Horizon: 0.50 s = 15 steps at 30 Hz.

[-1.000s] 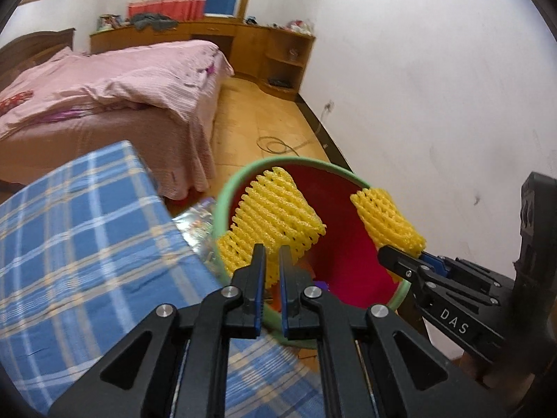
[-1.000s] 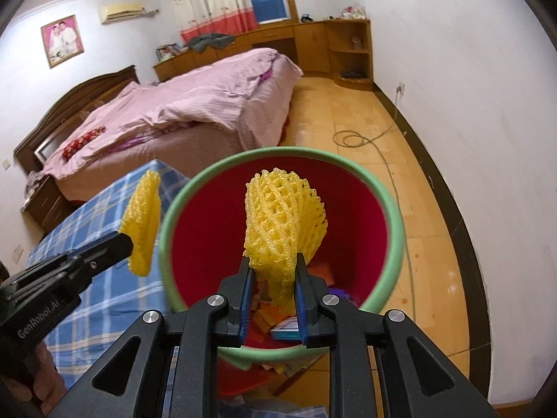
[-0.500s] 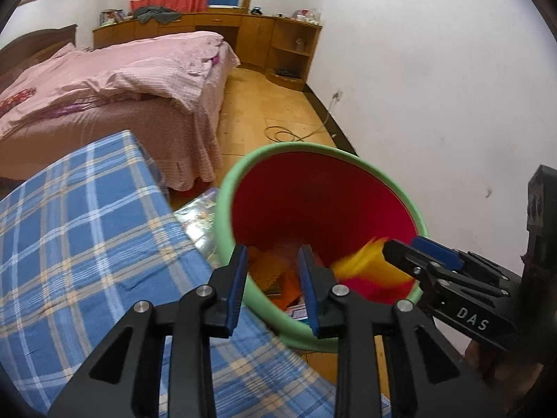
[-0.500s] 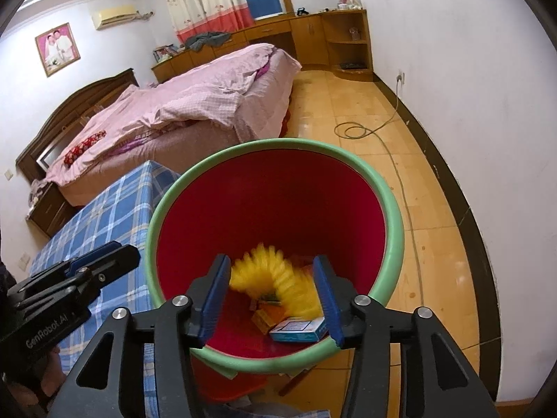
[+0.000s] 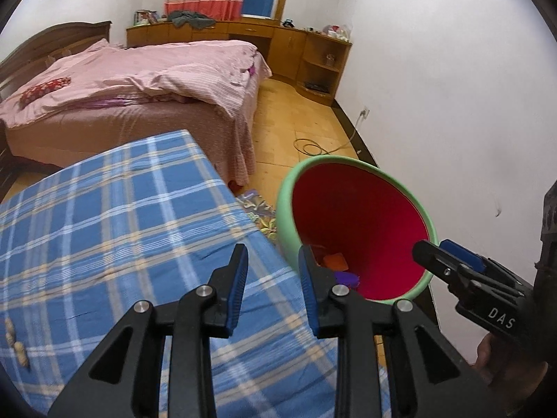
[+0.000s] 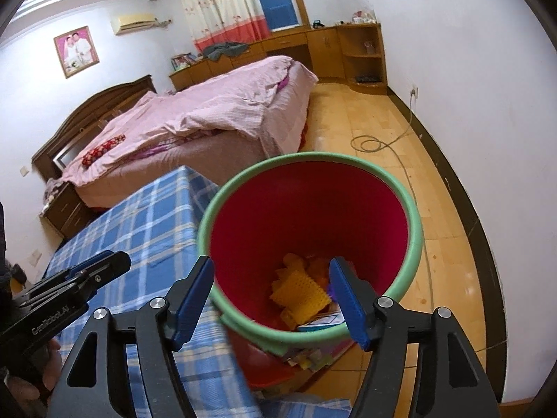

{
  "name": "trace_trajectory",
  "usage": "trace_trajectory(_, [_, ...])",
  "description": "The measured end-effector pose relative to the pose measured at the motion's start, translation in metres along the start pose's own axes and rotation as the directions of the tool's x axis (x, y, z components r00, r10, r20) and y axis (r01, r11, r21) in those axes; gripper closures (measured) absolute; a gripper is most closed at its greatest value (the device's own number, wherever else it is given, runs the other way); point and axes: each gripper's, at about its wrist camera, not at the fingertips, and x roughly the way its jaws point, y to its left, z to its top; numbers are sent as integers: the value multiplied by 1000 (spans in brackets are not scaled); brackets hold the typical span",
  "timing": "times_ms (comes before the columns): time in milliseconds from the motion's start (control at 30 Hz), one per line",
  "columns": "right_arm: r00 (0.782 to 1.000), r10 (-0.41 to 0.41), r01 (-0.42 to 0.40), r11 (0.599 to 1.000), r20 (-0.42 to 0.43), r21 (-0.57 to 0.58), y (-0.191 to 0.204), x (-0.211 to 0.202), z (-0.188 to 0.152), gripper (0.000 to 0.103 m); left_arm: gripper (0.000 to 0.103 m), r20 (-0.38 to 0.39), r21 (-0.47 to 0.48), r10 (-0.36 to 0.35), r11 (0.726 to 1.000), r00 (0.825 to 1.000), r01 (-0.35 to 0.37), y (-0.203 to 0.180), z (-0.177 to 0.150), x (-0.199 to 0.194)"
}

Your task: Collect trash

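Observation:
A red bin with a green rim (image 6: pixel 416 240) stands on the floor beside the table; it also shows in the left wrist view (image 5: pixel 283 209). Yellow foam nets (image 6: pixel 299 291) lie at its bottom with other trash. My right gripper (image 6: pixel 271 296) is open and empty above the bin's near rim. My left gripper (image 5: pixel 273 278) is open and empty over the table's right edge, beside the bin. Each gripper shows in the other's view: the right one (image 5: pixel 449 257), the left one (image 6: pixel 101 264).
A blue plaid tablecloth (image 5: pixel 104 216) covers the table at left, with peanuts (image 5: pixel 17 345) near its left edge. A bed with pink bedding (image 5: pixel 139 80) stands behind. A cable (image 6: pixel 376 142) lies on the wooden floor. A white wall (image 5: pixel 452 104) is close on the right.
Both grippers opened and dropped their yellow foam nets into the bin. The left gripper then drew back and left over the table; the right one rose slightly.

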Motion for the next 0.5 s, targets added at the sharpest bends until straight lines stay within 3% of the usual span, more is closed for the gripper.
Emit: trace_trajectory(500, [994,85,-79,992,65,-98,62,-47,-23,25,73,60,-71,110,992,992,-105,44,-30,-74])
